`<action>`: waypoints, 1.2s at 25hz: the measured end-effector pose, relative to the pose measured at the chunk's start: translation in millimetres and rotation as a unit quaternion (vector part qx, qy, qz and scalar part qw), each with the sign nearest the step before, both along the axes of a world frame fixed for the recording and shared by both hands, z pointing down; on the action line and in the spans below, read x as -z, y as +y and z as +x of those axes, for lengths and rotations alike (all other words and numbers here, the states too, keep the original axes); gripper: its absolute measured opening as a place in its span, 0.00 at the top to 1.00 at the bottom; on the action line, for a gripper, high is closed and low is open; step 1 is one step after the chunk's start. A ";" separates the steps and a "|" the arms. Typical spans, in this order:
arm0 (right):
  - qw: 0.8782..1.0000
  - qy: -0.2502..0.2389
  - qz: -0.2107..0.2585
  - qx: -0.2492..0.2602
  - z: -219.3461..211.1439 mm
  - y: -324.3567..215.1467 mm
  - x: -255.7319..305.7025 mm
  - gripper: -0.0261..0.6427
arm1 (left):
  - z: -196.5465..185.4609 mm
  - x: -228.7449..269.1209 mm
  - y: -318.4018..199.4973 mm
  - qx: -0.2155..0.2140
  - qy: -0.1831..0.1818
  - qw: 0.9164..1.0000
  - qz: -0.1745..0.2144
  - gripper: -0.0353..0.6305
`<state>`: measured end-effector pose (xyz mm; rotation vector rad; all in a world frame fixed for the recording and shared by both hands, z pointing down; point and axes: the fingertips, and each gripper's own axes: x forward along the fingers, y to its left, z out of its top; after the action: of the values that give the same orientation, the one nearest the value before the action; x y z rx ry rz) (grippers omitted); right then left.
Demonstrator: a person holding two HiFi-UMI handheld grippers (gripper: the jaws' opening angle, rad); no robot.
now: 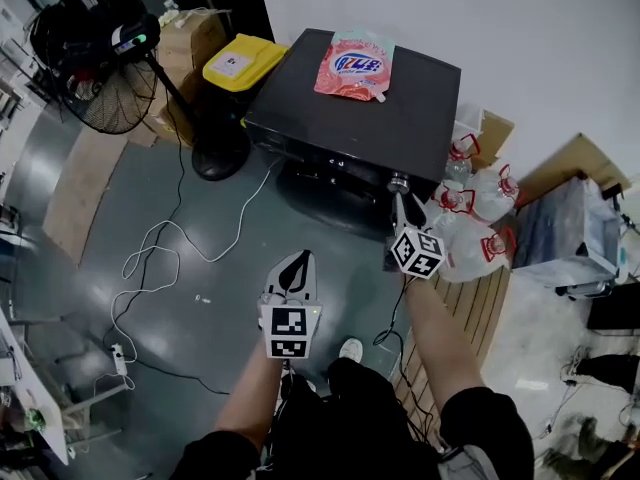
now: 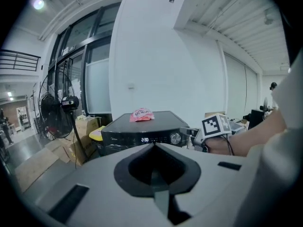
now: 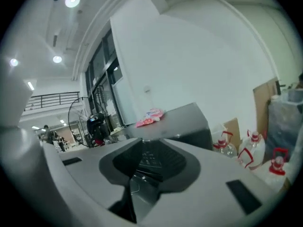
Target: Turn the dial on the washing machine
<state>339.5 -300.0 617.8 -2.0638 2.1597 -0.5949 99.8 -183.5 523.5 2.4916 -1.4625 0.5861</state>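
Against the white wall, the washing machine (image 1: 360,118) is carrying a small, probably stiff, slick dial (image 2: 175,138) on its front, wanting a rim pinch from the part-closed, empty right gripper (image 1: 399,193); the left gripper (image 2: 154,148) is hanging closed.

Fan (image 1: 100,78) left of washing machine (image 1: 400,118), water jugs (image 1: 475,203) right; front approach open.

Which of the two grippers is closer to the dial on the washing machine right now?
Right. The right gripper is right up at the dial on the front of the washing machine. The left gripper hangs well back from it, over the floor.
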 end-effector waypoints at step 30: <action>0.979 0.130 0.156 0.001 -163.8 217.7 262.9 0.96 | -90.9 162.5 84.3 -0.032 0.080 0.989 0.122 0.93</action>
<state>175.7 -82.4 354.9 -2.0573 2.2119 0.0210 9.0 -99.2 360.9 2.7062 -1.4756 0.2198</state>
